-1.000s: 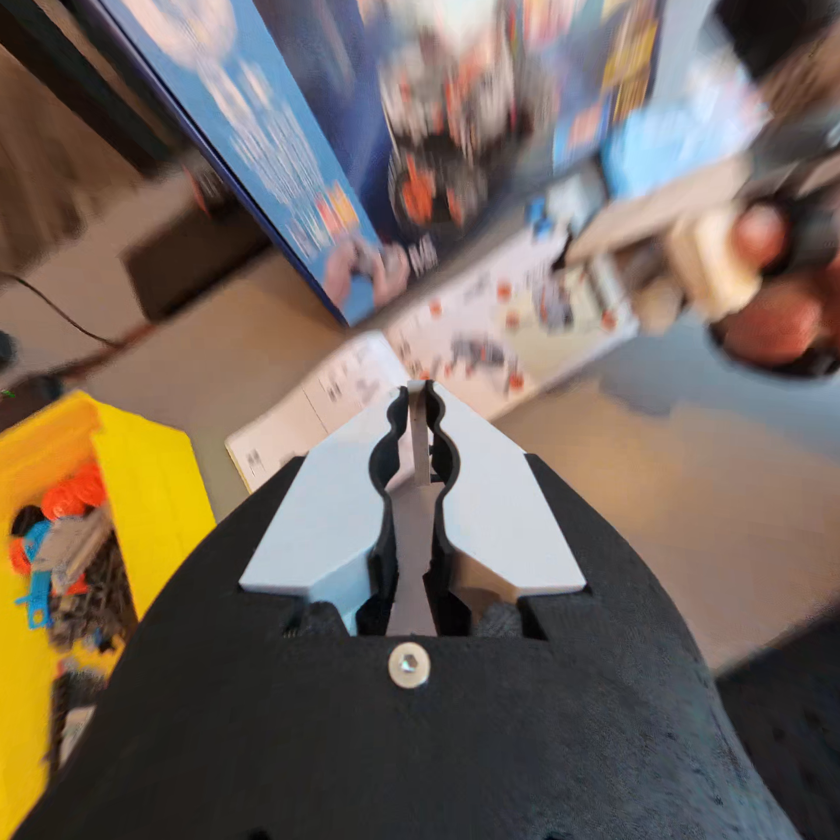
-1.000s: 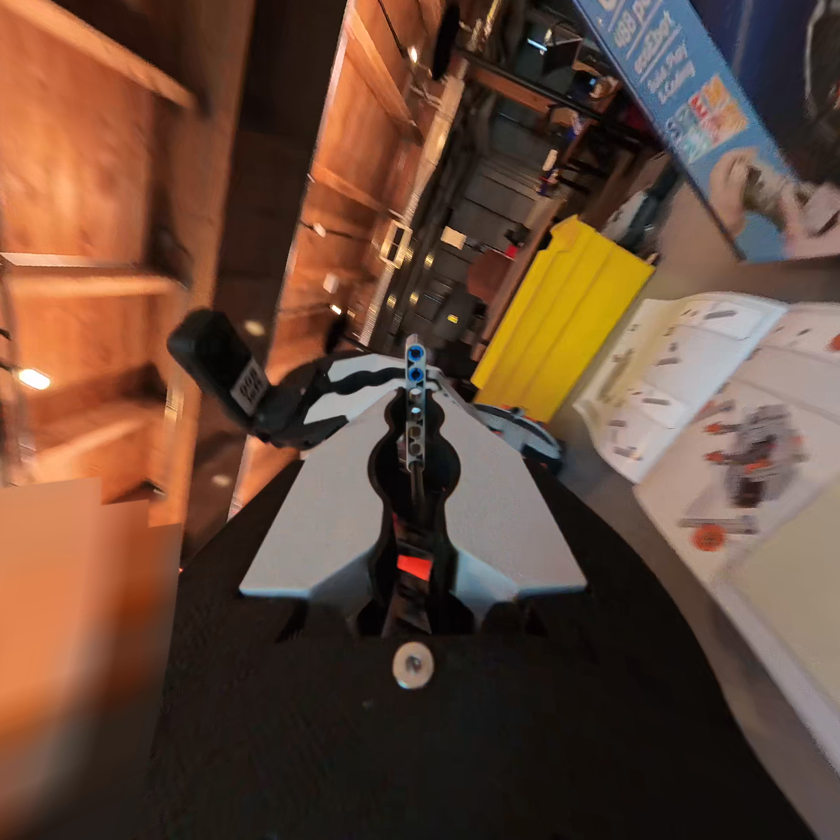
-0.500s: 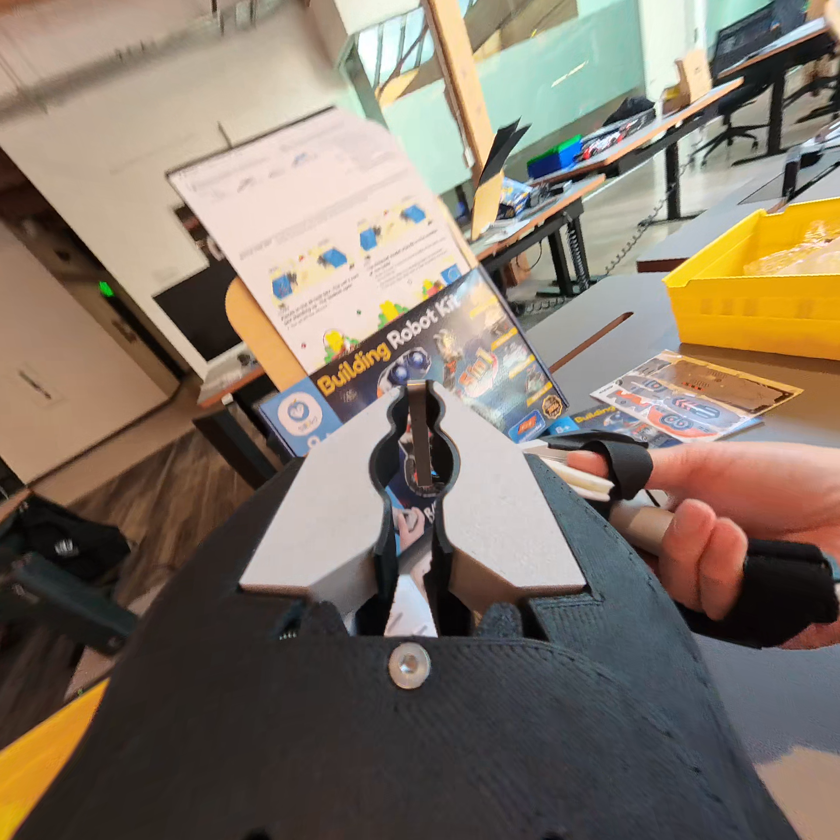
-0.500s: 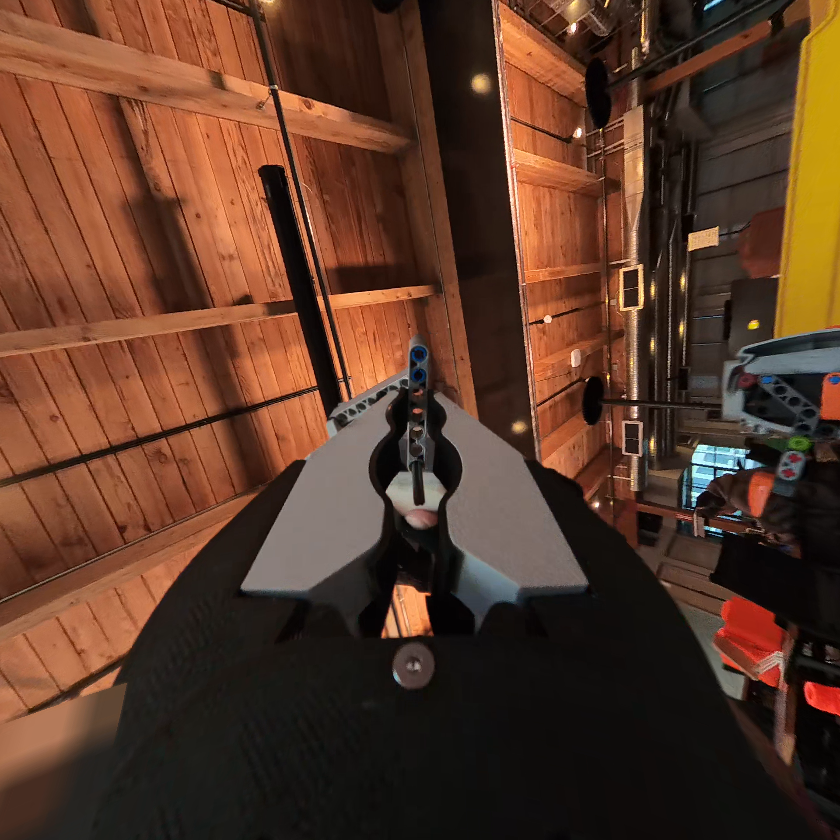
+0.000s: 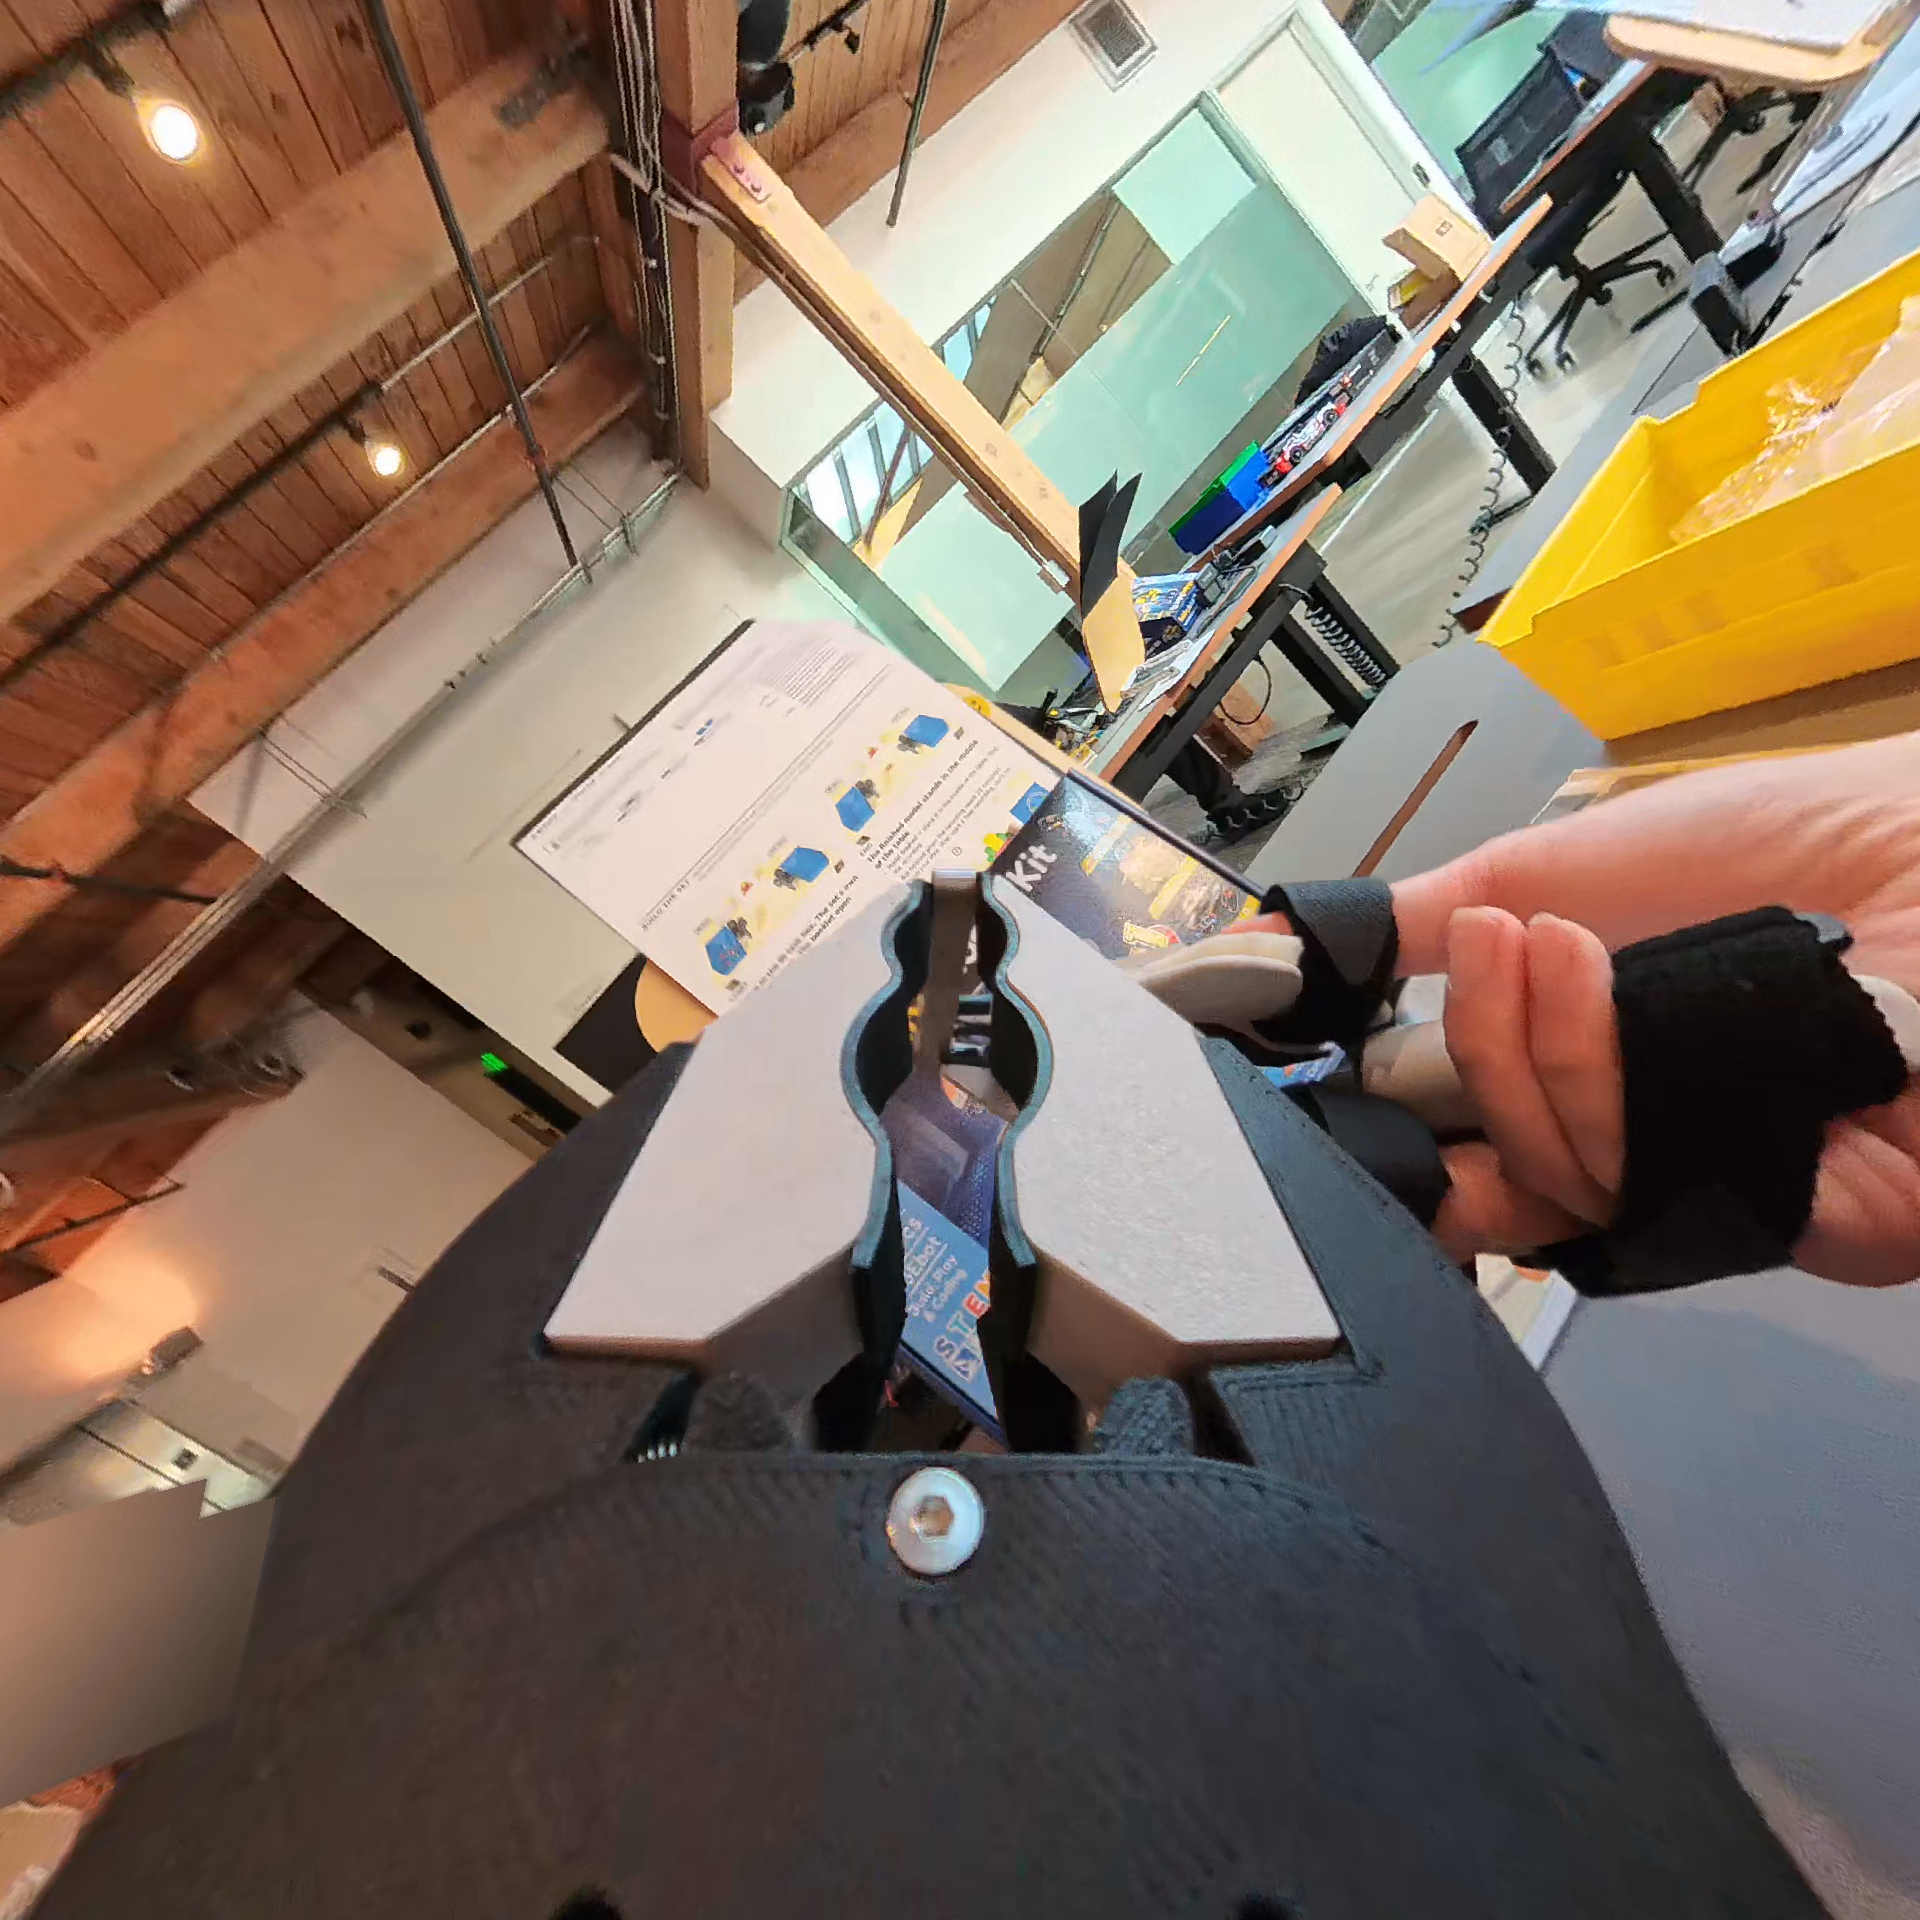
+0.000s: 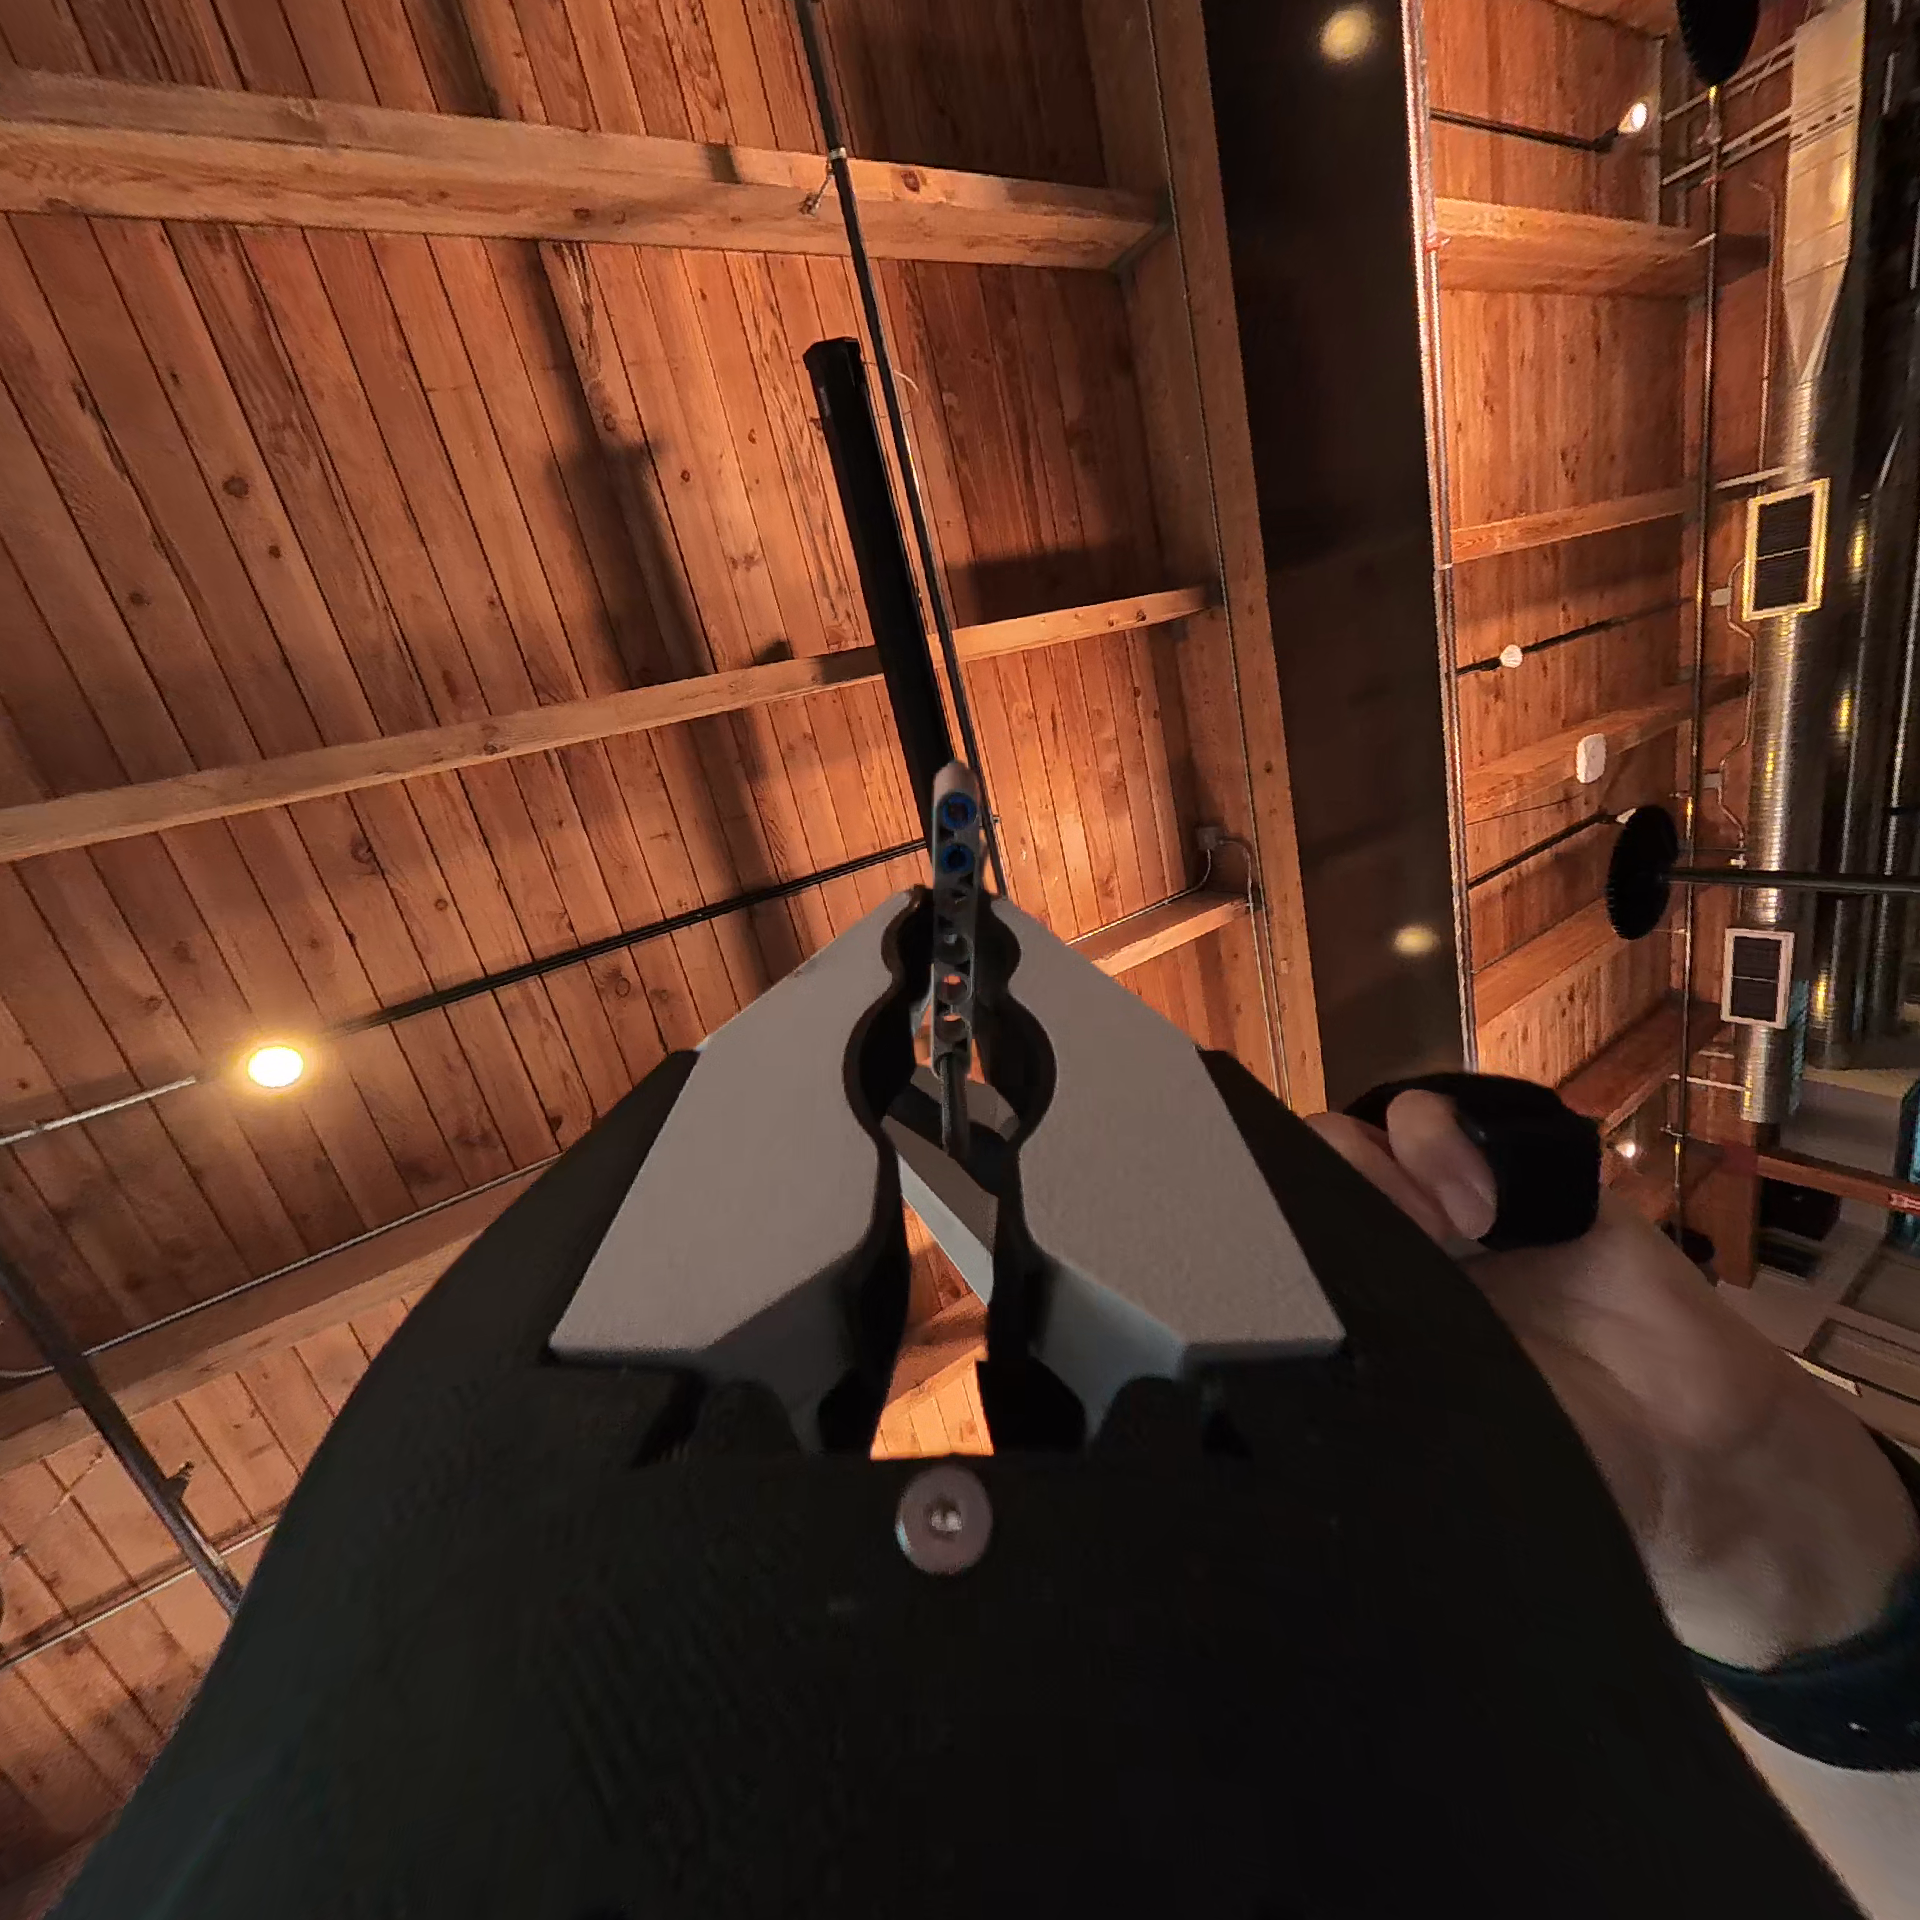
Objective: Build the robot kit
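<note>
My left gripper (image 5: 956, 909) is shut on a thin flat grey piece (image 5: 951, 966) that stands upright between the fingertips. It is raised and tilted up toward the room. A blue kit box (image 5: 1127, 883) shows just behind it. My right gripper (image 6: 956, 904) is shut on a grey perforated beam with blue pins (image 6: 954, 894), which sticks out past the fingertips. It points up at the wooden ceiling (image 6: 468, 468). A hand with black finger straps (image 5: 1558, 1049) is close on the left gripper's right. A hand (image 6: 1475, 1174) also shows to the right of the right gripper.
A yellow bin (image 5: 1662, 623) sits on the grey table (image 5: 1714, 1507) at the right. A white printed board (image 5: 790, 790) stands behind the box. Desks and chairs (image 5: 1455, 312) are farther back. Ducts and pipes (image 6: 1797, 623) run along the right wall. Some 6 centimetres of space lies between my two pairs of fingers.
Both grippers have tilted upward, away from the table, booklet and yellow bin. The left view now faces the room, the right view the ceiling. Both stay shut on their pieces.
</note>
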A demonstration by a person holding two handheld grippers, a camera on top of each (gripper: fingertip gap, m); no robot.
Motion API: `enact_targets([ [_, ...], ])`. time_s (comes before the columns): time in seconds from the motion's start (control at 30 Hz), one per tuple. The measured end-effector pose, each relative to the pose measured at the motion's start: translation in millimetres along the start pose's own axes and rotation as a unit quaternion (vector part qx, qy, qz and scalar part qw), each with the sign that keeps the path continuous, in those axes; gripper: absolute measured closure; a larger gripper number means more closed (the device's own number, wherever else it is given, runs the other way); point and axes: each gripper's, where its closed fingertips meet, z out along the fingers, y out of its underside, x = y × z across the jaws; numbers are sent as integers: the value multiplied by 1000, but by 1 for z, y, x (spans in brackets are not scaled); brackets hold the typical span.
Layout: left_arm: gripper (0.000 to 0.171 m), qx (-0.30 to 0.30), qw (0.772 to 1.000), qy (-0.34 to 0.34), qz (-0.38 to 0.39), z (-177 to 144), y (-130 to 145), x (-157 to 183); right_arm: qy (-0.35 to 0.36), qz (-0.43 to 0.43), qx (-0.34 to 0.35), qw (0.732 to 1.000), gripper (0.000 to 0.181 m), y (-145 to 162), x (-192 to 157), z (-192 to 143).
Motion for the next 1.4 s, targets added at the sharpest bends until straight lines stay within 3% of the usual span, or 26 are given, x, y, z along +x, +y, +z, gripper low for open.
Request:
enact_targets([
  [0.17, 165, 23, 998, -6, 60, -6, -9, 10, -8, 6, -32, 999, 177, 11, -8, 7],
  [0.53, 165, 54, 998, 11, 39, -23, -14, 6, -4, -1, -82, 997, 177, 25, -4, 10],
  [0.97, 165, 52, 991, 1, 122, -28, -14, 12, 22, -12, -114, 993, 176, 34, 7, 9],
  [1.4, 166, 69, 994, -23, 77, -37, -21, 5, 14, -18, -142, 990, 177, 43, 2, 11],
])
